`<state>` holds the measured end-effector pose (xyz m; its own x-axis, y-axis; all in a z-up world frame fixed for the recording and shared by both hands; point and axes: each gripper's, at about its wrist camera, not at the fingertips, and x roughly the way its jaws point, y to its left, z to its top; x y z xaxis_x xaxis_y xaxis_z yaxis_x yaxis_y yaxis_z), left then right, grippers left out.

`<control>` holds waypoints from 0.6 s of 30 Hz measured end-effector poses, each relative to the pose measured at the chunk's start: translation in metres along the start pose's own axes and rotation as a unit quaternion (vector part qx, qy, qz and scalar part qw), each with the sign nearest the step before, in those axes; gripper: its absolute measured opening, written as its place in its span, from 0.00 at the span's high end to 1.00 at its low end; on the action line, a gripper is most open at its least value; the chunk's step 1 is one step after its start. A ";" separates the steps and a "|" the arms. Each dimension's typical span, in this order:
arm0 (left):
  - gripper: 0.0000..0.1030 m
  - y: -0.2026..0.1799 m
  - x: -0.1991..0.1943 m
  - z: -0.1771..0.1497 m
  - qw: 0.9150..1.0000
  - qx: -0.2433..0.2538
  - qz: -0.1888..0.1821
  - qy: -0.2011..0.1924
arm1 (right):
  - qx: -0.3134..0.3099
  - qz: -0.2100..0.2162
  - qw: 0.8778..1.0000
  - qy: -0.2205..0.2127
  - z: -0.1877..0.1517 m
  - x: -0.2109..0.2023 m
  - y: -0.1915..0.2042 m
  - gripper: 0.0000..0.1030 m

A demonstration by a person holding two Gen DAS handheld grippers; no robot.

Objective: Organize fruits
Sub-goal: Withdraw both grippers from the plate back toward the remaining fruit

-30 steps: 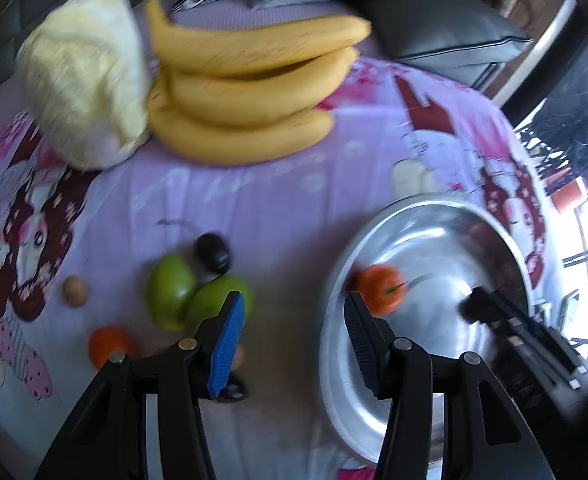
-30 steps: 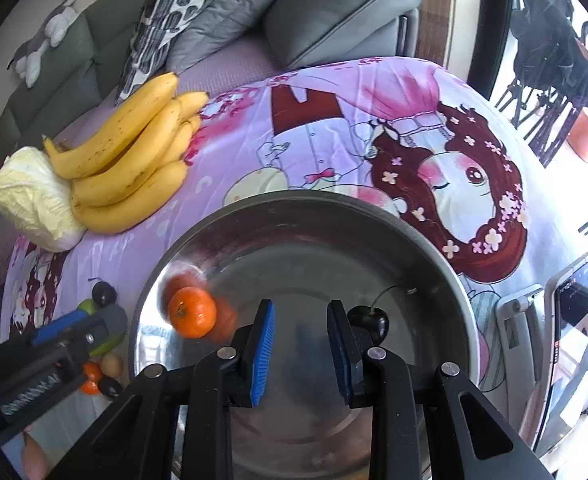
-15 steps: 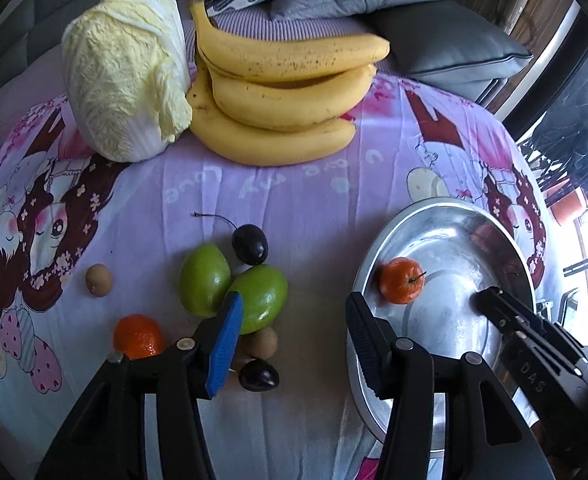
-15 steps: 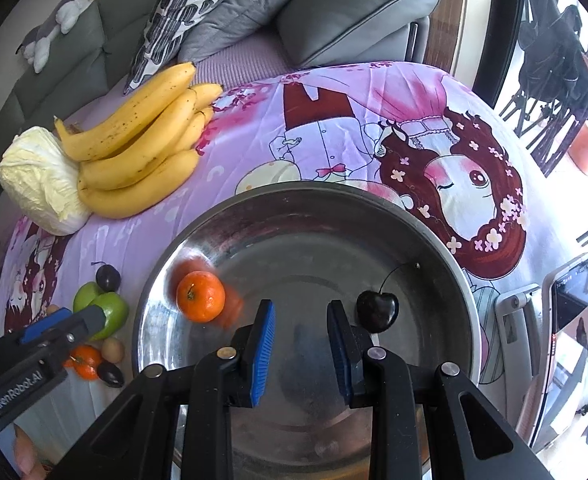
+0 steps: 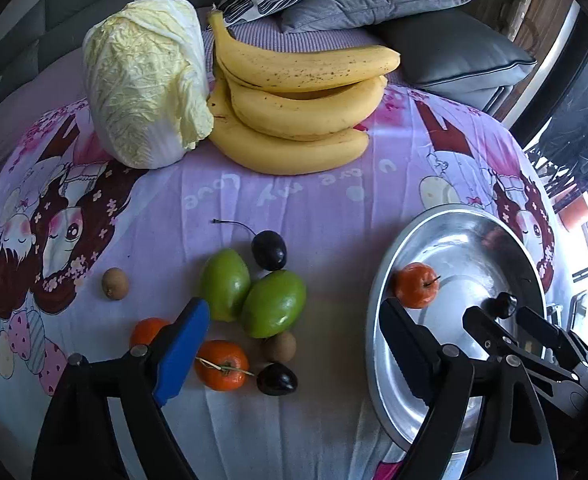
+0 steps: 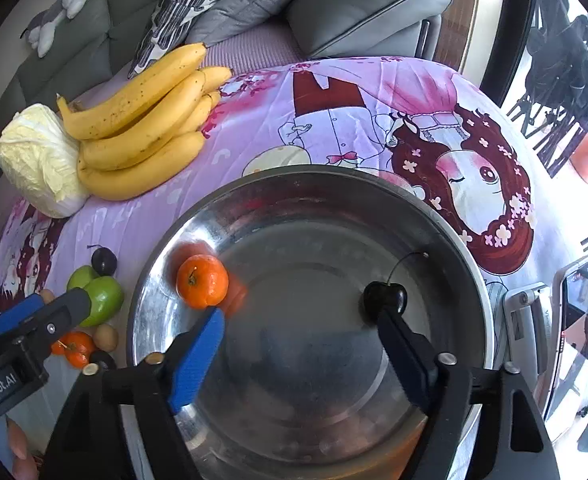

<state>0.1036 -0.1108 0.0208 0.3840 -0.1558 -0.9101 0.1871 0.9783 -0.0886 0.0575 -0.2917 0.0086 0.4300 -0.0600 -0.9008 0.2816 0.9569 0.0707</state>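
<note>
A steel bowl holds a tangerine and a dark cherry; the bowl also shows in the left wrist view. My right gripper is open and empty above the bowl. My left gripper is open and empty above loose fruit on the cloth: two green fruits, two tangerines, two dark cherries and small brown fruits.
A banana bunch and a napa cabbage lie at the back of the purple cartoon tablecloth. Sofa cushions stand behind. A phone on a holder sits right of the bowl.
The right gripper's jaws have opened wide, and the cherry now lies free in the bowl. The left gripper has drawn back and left, and its jaws have spread wider.
</note>
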 end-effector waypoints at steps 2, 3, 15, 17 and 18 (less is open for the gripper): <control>0.15 0.000 0.001 -0.001 1.000 0.000 0.004 0.000 | -0.002 0.002 1.000 -0.001 0.000 0.000 0.001 0.13; 0.15 0.000 0.001 -0.001 1.000 0.002 0.007 -0.001 | -0.003 0.003 1.000 -0.002 0.000 0.000 0.001 0.12; 0.15 -0.002 -0.004 0.001 0.999 0.014 0.026 -0.022 | -0.005 0.020 1.000 -0.012 -0.002 0.000 0.001 0.00; 0.15 -0.001 -0.004 0.001 0.999 0.010 0.034 -0.019 | -0.007 0.027 1.000 -0.013 -0.003 -0.002 0.002 0.00; 0.15 0.001 -0.004 0.001 0.999 0.003 0.035 -0.017 | -0.008 0.029 0.999 -0.014 -0.003 -0.002 0.003 0.00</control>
<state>0.1032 -0.1093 0.0247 0.4271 -0.0919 -0.8995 0.1644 0.9861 -0.0227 0.0549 -0.2879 0.0097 0.4691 -0.0119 -0.8831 0.2414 0.9635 0.1153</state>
